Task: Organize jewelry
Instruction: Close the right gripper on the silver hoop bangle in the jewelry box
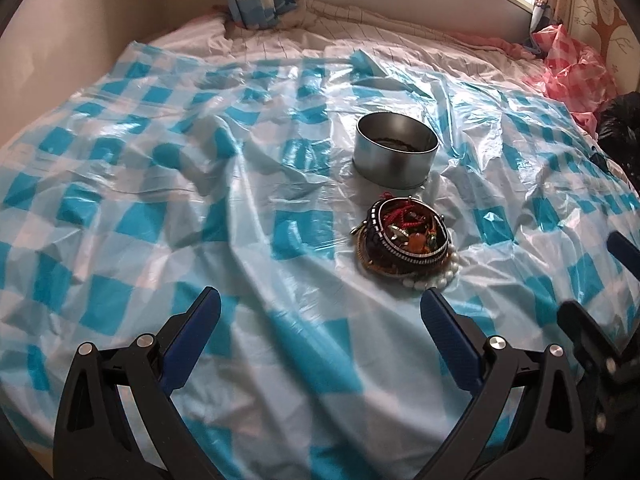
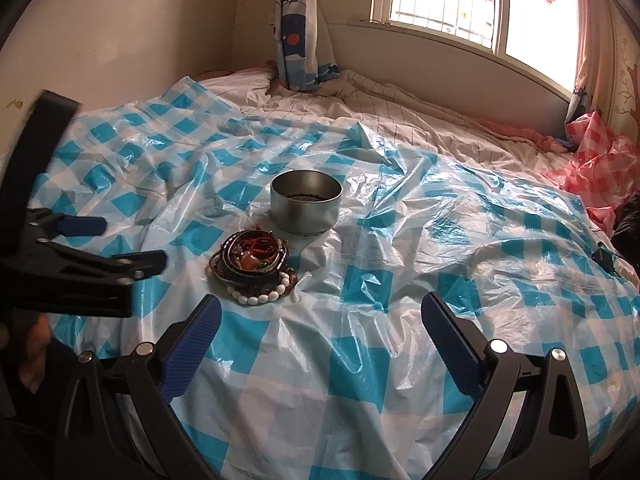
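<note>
A pile of jewelry (image 1: 404, 236) lies on the blue-and-white checked plastic sheet (image 1: 160, 200): dark bangles, red cord, coloured pieces and a white bead bracelet (image 1: 434, 278) at its near edge. It also shows in the right wrist view (image 2: 254, 266). Just behind it stands a round open metal tin (image 1: 395, 150), also seen in the right wrist view (image 2: 306, 202), with something dark at its bottom. My left gripper (image 1: 320, 308) is open and empty, short of the pile and left of it. My right gripper (image 2: 320, 312) is open and empty, near and right of the pile.
The sheet covers a bed with striped bedding (image 2: 400, 120). A blue patterned curtain (image 2: 296, 40) hangs at the back below a window (image 2: 480, 0). A pink checked plastic sheet (image 2: 600, 160) and a dark object (image 1: 620, 120) lie at the right edge. A wall stands left.
</note>
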Motion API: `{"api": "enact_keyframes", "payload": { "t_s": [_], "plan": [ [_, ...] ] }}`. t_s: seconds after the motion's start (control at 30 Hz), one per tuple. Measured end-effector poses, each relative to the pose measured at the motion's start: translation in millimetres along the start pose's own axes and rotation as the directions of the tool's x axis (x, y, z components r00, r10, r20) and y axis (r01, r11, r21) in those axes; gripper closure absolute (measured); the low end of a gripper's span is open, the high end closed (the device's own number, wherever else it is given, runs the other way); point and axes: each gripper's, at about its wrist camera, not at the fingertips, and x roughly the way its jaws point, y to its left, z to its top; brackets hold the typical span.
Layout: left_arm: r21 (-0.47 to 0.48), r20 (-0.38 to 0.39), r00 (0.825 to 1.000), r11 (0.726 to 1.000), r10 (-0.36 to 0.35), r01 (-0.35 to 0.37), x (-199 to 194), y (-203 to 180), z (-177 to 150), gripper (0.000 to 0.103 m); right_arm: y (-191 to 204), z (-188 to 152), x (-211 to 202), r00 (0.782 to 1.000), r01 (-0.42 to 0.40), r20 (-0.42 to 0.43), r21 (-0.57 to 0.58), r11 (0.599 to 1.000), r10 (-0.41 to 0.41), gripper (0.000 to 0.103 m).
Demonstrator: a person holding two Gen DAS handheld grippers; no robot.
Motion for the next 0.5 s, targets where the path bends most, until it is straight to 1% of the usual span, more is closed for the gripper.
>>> {"api": "enact_keyframes", "payload": {
  "t_s": [0.1,0.23,0.33,0.4,0.43,0.5],
  "plan": [
    [-0.017,-0.011,1.000,1.000,-0.012,0.012,14,-4,7,0.006,-6,3,4,1.000,-0.007,-0.004,0.031,0.999,0.007,0.007],
    [-0.024,-0.002,1.000,1.000,0.018,-0.018,21,-7,10,0.006,-5,10,17,0.999,-0.045,-0.006,0.035,0.998,0.046,0.007],
    [-0.063,0.023,0.999,0.997,0.039,-0.038,20,2,12,0.006,4,16,34,0.998,-0.069,-0.011,0.005,0.998,0.069,0.007],
    [-0.111,0.042,0.999,0.994,0.024,-0.020,20,13,12,0.007,11,20,46,0.996,-0.087,-0.019,-0.016,0.996,0.087,0.007],
    [-0.135,0.045,0.999,0.991,0.021,-0.015,21,17,12,0.007,13,22,52,0.995,-0.098,-0.027,-0.021,0.995,0.097,0.007],
    [-0.153,0.037,0.999,0.988,0.034,-0.028,23,22,13,0.006,13,25,63,0.992,-0.122,-0.043,-0.012,0.992,0.121,0.008]
  ]
}}
